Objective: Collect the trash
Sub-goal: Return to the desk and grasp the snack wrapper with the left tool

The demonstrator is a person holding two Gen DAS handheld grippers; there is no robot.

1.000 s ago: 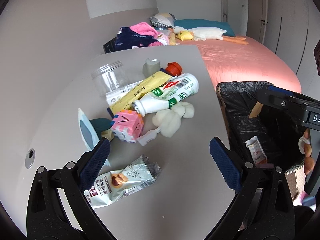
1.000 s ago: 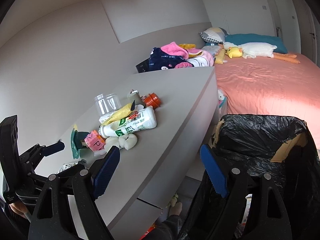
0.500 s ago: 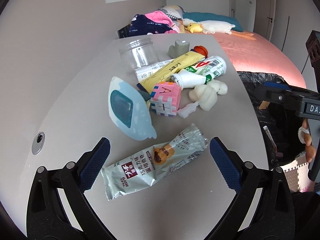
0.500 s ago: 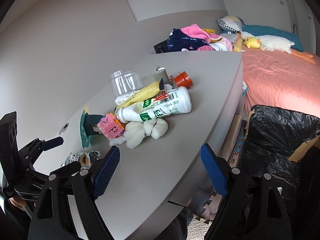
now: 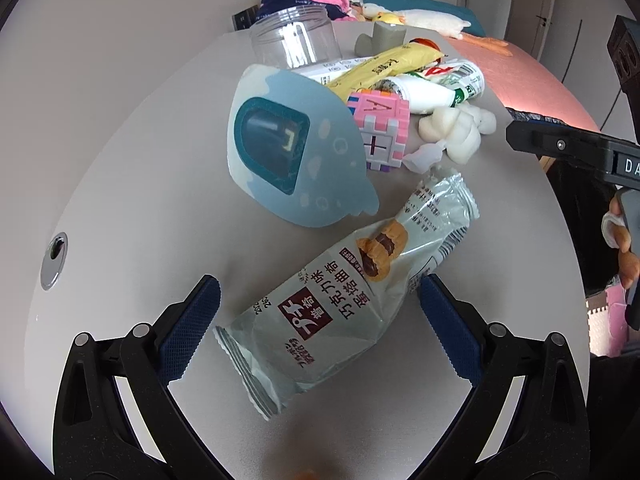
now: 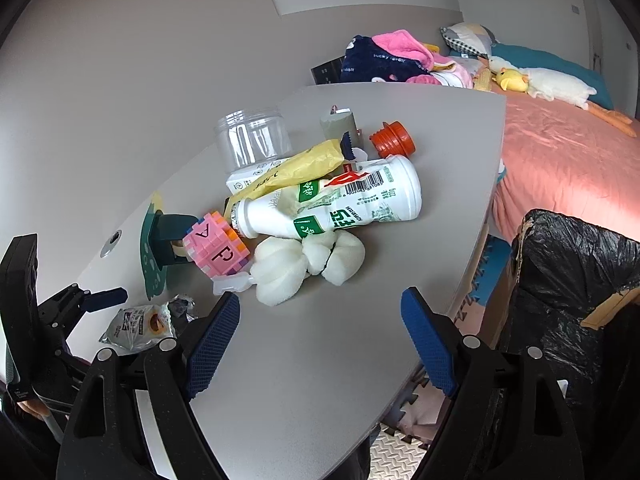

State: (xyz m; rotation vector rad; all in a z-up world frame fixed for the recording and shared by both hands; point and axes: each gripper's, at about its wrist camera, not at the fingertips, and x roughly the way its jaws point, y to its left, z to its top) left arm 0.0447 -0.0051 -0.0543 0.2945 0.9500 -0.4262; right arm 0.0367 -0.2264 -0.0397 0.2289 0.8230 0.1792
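Both tongs, left (image 5: 316, 322) and right (image 6: 320, 338), gape wide and empty; the snack wrapper (image 5: 348, 296) and milk bottle (image 6: 332, 206) await on the desk (image 6: 340, 360), beside the bin bag (image 6: 576, 280).

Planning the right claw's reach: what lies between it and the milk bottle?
White foam pieces, just before the milk bottle, seen in the right wrist view.

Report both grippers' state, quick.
Left gripper: open, empty, jaws either side of the snack wrapper.
Right gripper: open, empty, above the table.
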